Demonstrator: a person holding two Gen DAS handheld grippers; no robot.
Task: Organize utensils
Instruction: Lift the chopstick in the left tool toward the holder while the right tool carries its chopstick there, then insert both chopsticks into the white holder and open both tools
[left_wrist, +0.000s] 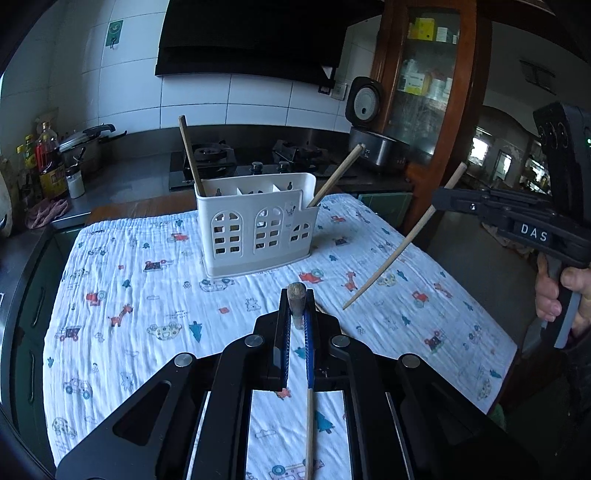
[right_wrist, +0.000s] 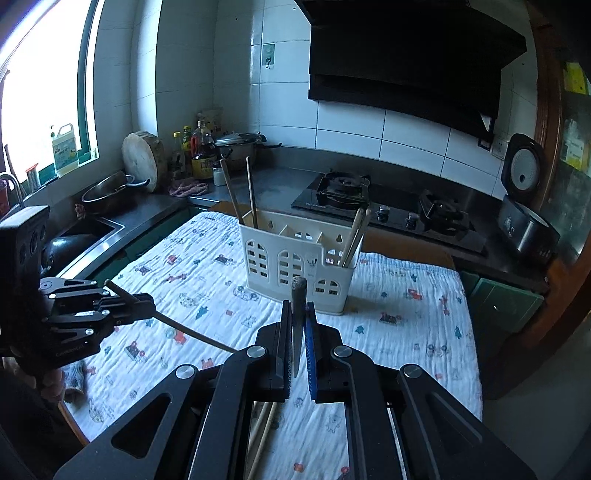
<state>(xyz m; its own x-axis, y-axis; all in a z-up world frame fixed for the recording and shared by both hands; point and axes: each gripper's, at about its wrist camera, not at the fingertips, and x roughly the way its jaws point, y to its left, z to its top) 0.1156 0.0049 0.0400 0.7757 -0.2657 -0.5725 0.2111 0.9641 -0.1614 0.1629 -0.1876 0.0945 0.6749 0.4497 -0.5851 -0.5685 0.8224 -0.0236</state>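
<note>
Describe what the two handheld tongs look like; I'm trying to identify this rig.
Both are black, angular linkage frames with silver pivot pins. The left tongs and right tongs have blue-edged finger pads. From outside, the right unit shows white "DAS" lettering, a pistol handle with grey trigger, and a boxy black top module.

**Both hand-held grippers clamped, held above the surface**

The left hand-held gripper (left_wrist: 297, 306) points downward at a slant, its jaws closed on a thin stick. The right hand-held gripper (right_wrist: 298, 308), tilted likewise, has its jaws closed on another stick. The person's right hand (left_wrist: 561, 295) wraps the right handle, fingers curled round the trigger.
</note>
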